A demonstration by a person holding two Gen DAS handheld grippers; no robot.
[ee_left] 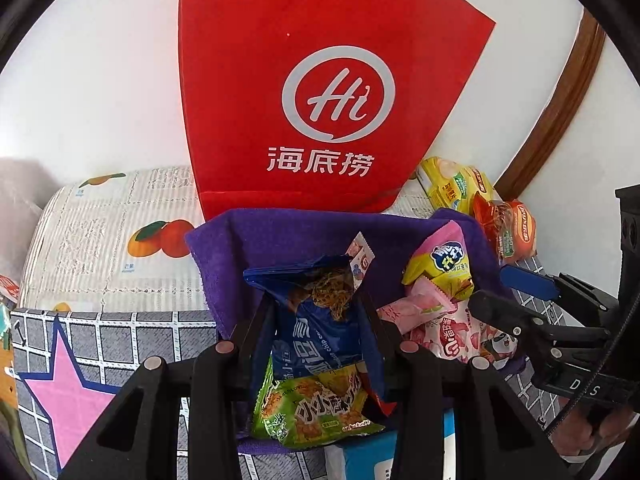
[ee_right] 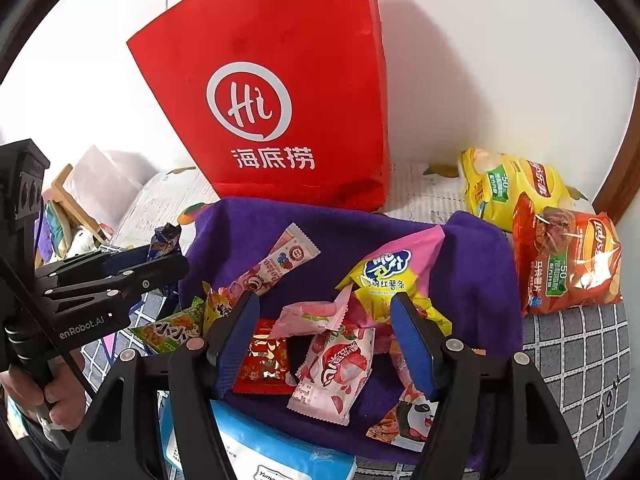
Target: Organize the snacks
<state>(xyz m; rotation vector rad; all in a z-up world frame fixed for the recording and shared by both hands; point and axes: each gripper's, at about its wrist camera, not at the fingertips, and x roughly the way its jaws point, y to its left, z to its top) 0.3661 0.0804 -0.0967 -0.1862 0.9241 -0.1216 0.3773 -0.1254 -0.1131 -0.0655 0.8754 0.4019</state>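
Red bag: "Hi" logo, stands behind cloth.
Purple cloth: snacks piled on it, I see.
Lay's packs: beside cloth, rt.
Left gripper: jaws narrow, clamp blue packet.
Right gripper: jaws apart, empty, over pink packet.

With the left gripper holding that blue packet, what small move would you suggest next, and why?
Probably lift the blue packet, clamped in the left gripper, toward the red bag standing behind the purple cloth. The right gripper hangs open over loose snacks, holding nothing.
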